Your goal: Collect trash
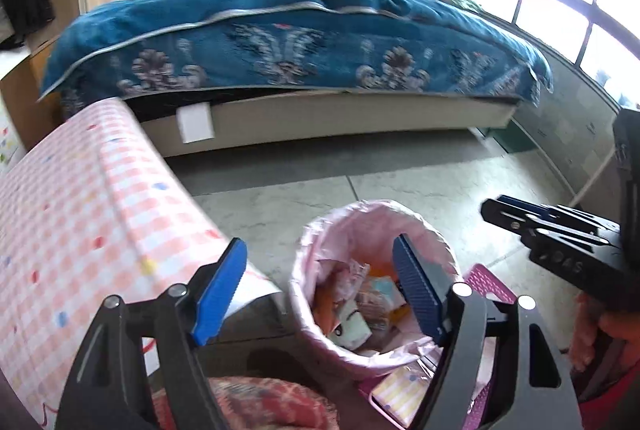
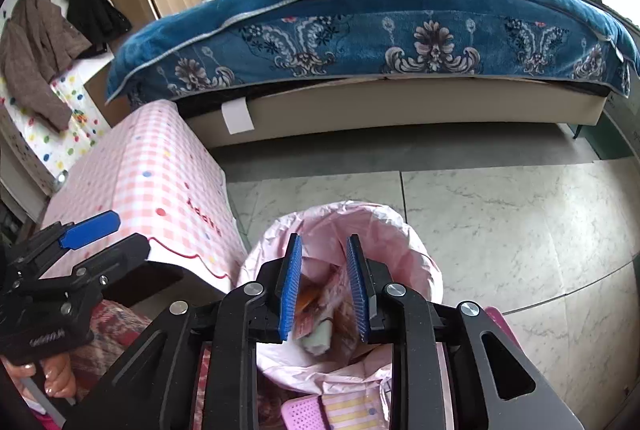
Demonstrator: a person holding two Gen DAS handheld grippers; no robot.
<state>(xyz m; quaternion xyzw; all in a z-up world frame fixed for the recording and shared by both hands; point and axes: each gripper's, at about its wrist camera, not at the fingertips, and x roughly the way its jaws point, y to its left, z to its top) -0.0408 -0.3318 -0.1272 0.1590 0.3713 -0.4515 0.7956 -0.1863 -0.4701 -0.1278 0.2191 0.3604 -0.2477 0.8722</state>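
A: Left gripper (image 1: pixel 320 290) tilted steeply down over the trash bin (image 1: pixel 436 230); blue pads spread wide, nothing between them; near the corner of the pink checked surface (image 1: pixel 80 198).

B: Right gripper (image 2: pixel 324 286) pitched down likewise, directly above the bin's mouth; pads only partly apart, gap narrow; nothing pinched; the trash (image 2: pixel 320 310) seen through the gap lies down inside the bin.

A: Bin on the marble floor (image 2: pixel 500 230), just beside the surface's corner; pink liner (image 2: pixel 332 218) folded over the rim; crumpled wrappers and paper scraps heaped within.

B: From the left wrist view the right gripper comes in at the right edge, held level with the bin's rim; part of the person's hand (image 1: pixel 616 326) shows beneath it.

A: From the right wrist view the left gripper sits at the left edge, over the surface's front edge; fingers (image 2: pixel 56 378) wrapped on its handle.

B: Bed (image 2: pixel 400 110) with blue blanket (image 2: pixel 360 10) beyond, well apart from the bin.
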